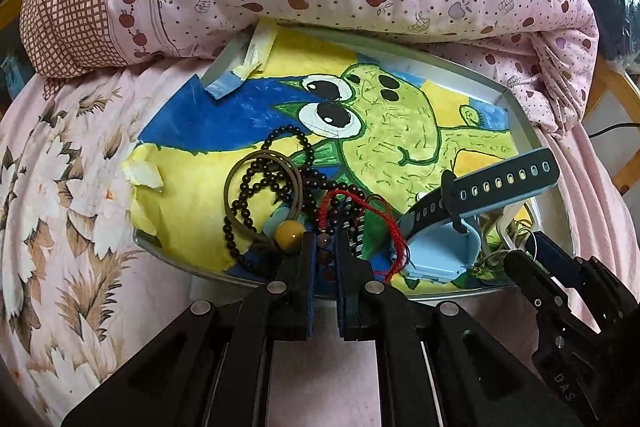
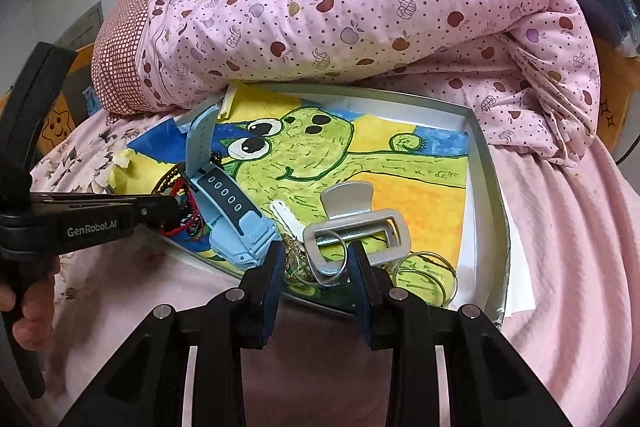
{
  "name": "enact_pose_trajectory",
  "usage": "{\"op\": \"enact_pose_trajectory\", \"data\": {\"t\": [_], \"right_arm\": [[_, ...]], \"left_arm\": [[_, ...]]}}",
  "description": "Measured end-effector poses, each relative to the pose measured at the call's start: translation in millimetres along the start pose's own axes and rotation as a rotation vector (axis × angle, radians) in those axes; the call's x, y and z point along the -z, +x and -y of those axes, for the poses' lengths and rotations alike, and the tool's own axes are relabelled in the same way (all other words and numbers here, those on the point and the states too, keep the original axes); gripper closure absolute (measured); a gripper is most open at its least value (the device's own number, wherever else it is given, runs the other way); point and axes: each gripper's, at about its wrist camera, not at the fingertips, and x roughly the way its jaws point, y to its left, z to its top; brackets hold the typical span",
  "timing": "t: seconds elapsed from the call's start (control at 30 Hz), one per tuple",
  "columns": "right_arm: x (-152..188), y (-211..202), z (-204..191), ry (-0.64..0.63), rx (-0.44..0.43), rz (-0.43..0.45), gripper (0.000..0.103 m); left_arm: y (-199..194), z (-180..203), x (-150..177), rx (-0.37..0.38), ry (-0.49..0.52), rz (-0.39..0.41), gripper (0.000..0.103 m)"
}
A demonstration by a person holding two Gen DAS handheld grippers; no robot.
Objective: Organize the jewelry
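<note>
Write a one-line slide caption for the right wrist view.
Open right gripper approaches a silver metal hair claw clip beside a light-blue smartwatch in the frog-painted tray.

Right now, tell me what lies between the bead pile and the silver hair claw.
The blue watch lies between the bead pile and the silver hair claw, in the right wrist view.

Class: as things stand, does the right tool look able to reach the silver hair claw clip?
Probably yes: the right tool is open, the clip lies right ahead, nothing between.

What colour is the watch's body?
Light blue; the watch has a dark strap with holes. Clearest in the right wrist view.
</note>
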Motion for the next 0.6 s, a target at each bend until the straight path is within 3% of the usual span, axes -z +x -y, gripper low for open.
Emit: {"op": "enact_pose_trajectory", "data": {"t": [0.03, 0.1, 0.23, 0.37, 0.47, 0.6], "right_arm": [[0, 0, 0, 0.001, 0.000, -0.001, 0.071], [0, -1, 1, 0.006, 0.001, 0.000, 0.063], [-1, -9, 4, 0.023, 0.001, 0.017, 0.062], [-5, -25, 5, 0.037, 0.003, 0.061, 0.041], [-10, -43, 3, 0.044, 0.000, 0.109, 0.032], [-17, -70, 0, 0.065, -0.014, 0.170, 0.023]], "left_arm": [[-1, 0, 0, 0.004, -0.001, 0.002, 0.087], [-6, -1, 1, 0.012, -0.008, 0.014, 0.064], [-18, -2, 3, 0.021, -0.013, 0.052, 0.060], [-36, -5, 5, 0.034, -0.028, 0.106, 0.041], [-54, -9, 6, 0.047, -0.044, 0.155, 0.028], [-77, -13, 8, 0.052, -0.053, 0.212, 0.026]]}}
